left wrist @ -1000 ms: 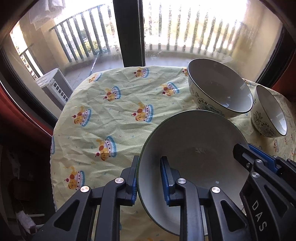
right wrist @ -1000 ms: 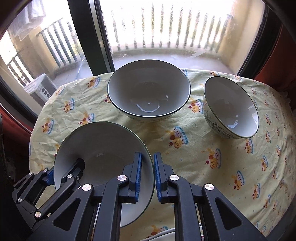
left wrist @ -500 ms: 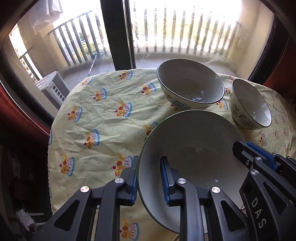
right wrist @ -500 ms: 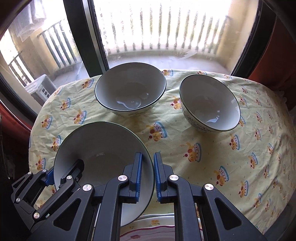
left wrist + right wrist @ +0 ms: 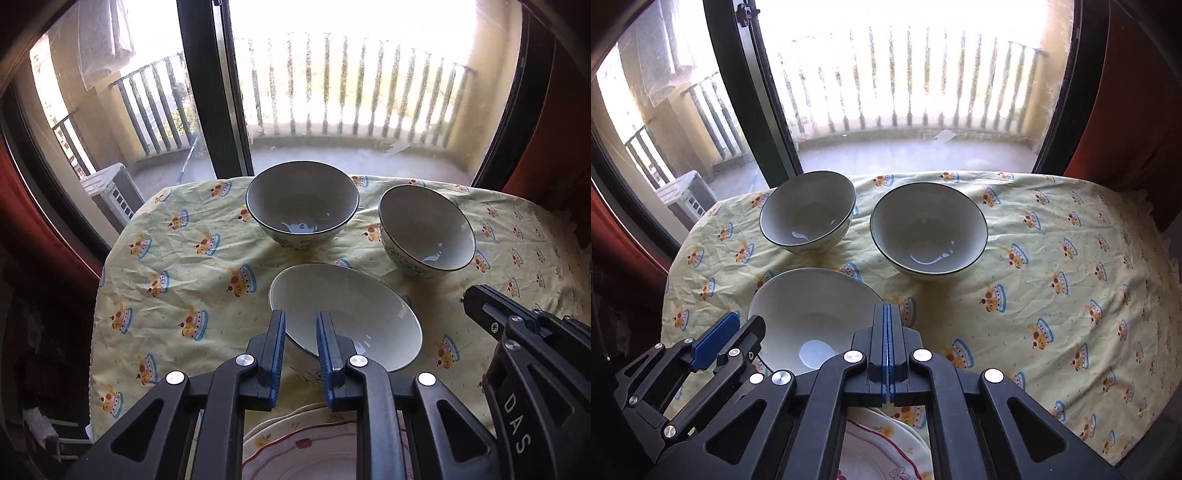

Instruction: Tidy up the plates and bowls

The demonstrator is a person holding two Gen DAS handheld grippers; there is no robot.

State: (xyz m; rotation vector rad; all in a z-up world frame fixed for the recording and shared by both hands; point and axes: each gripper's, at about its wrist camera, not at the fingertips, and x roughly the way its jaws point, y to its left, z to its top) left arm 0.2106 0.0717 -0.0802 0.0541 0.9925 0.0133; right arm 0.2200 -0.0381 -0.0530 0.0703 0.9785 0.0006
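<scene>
Items you cannot fully see:

- Plate (image 5: pixel 314 446): cut off by the bottom edge in both wrist views, and partly hidden behind the left gripper (image 5: pixel 300 332) and the right gripper (image 5: pixel 888 325).
- White bowl (image 5: pixel 351 317): your left gripper's fingers (image 5: pixel 275 343) cover its near rim, so the contact itself is hard to read.
- Tablecloth (image 5: pixel 1052 258): its near edge runs out of frame.
- Balcony railing (image 5: pixel 351 85): washed out by glare.
</scene>
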